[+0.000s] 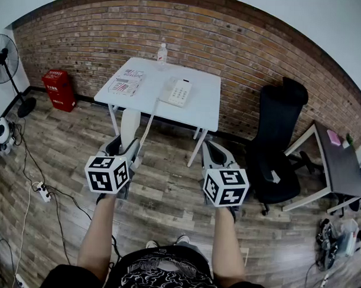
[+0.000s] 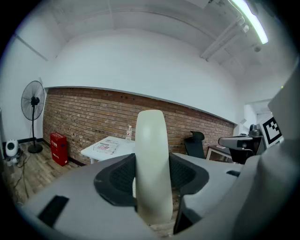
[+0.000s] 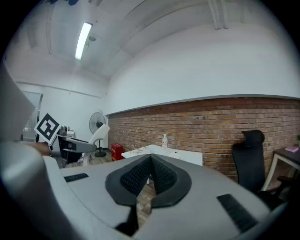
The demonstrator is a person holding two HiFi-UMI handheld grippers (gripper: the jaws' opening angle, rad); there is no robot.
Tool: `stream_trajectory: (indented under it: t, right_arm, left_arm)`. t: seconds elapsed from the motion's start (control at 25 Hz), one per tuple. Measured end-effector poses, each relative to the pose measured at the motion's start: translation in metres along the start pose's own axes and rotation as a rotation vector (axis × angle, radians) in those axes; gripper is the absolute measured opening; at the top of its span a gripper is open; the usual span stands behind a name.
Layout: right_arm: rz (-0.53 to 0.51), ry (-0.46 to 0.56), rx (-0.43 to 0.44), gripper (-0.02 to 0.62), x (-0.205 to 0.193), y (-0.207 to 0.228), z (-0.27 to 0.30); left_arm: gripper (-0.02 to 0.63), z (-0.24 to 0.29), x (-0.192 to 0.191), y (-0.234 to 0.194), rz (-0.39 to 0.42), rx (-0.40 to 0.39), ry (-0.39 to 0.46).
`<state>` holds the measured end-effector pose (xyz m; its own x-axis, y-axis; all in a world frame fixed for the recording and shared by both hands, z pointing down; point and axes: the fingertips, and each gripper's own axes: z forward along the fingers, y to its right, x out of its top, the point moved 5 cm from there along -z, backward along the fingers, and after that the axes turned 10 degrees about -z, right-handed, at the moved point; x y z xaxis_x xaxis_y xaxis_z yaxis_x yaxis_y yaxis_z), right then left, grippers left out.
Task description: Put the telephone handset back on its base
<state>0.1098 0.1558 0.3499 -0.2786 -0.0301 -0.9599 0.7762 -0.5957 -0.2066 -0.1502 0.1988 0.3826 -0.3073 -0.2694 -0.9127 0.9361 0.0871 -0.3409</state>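
Note:
My left gripper is shut on the white telephone handset, held upright in the air in front of the table. In the left gripper view the handset stands between the two dark pads, which press on its sides. A coiled cord runs from it up to the white telephone base, which lies on the white table well ahead of both grippers. My right gripper hangs level with the left one; its jaws are shut with nothing between them.
On the table lie a printed booklet and a water bottle by the brick wall. A black office chair stands right of the table, beside a grey desk. At the left are a red box, a fan and floor cables.

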Motion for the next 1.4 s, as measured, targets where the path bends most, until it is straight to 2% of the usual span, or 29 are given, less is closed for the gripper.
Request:
stream_trajectory:
  t: [0.28, 0.52, 1.0, 1.4]
  right_arm:
    - [0.005, -0.009, 0.008, -0.003, -0.003, 0.012, 0.027]
    - [0.020, -0.004, 0.035, -0.002, -0.009, 0.034, 0.072]
    - [0.042, -0.002, 0.120, -0.003, -0.014, 0.127, 0.189]
    - [0.057, -0.001, 0.179, -0.003, -0.023, 0.183, 0.254]
  left_arm:
    - [0.218, 0.031, 0.009, -0.006, 0.012, -0.003, -0.017]
    - [0.218, 0.075, 0.018, -0.014, 0.022, 0.012, -0.030]
    - [0.218, 0.206, 0.044, -0.007, 0.007, 0.068, -0.058]
    - [0.218, 0.281, 0.052, -0.005, 0.004, 0.134, -0.074]
